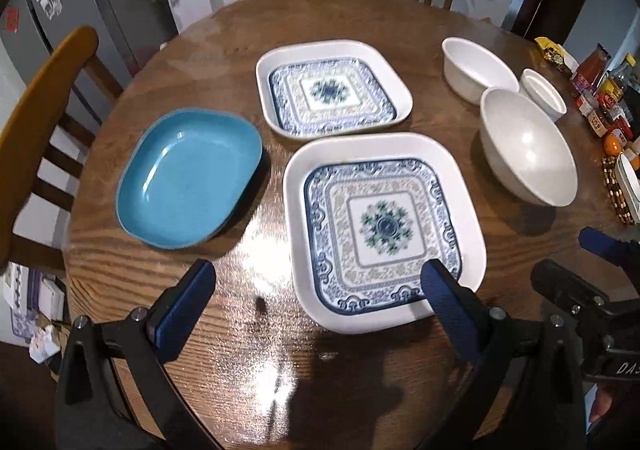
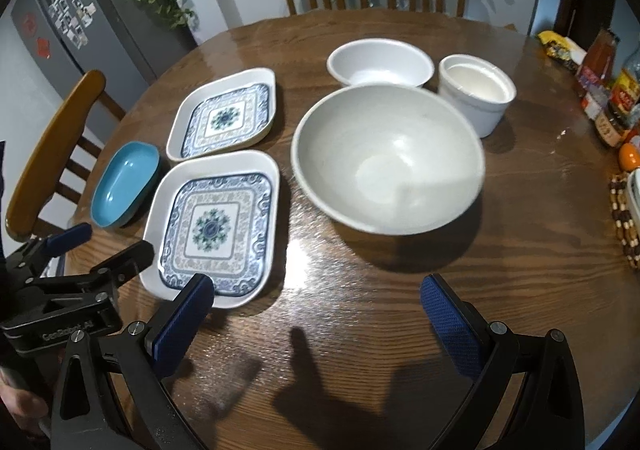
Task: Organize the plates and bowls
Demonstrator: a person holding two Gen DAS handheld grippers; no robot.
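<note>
Blue dish (image 1: 188,178): oval, empty, flat on the round wooden table (image 1: 360,22), far left of the spread, just beside the near patterned plate.
Left gripper (image 1: 316,290): fingers spread wide, grasping nothing; hangs above the near table edge, its right pad (image 1: 448,302) overlapping the near plate's front corner in view; contact cannot be told.
Near patterned plate (image 1: 384,226): square, white rim, blue floral centre, flat on the table, close in front of its twin.
Far patterned plate (image 1: 334,90): same pattern, behind the near one, narrow gap between them.
Large white bowl (image 2: 388,158): upright, empty, right of the plates, ahead of the right gripper.
Shallow white bowl (image 2: 380,62): behind the large one, close to it.
White ramekin (image 2: 476,94): straight-sided, just right of the shallow bowl.
Right gripper (image 2: 314,298): fingers released, wide apart, nothing between them, above bare wood short of the large bowl.
Bottles and jars (image 2: 612,98): clustered at the table's far right edge.
</note>
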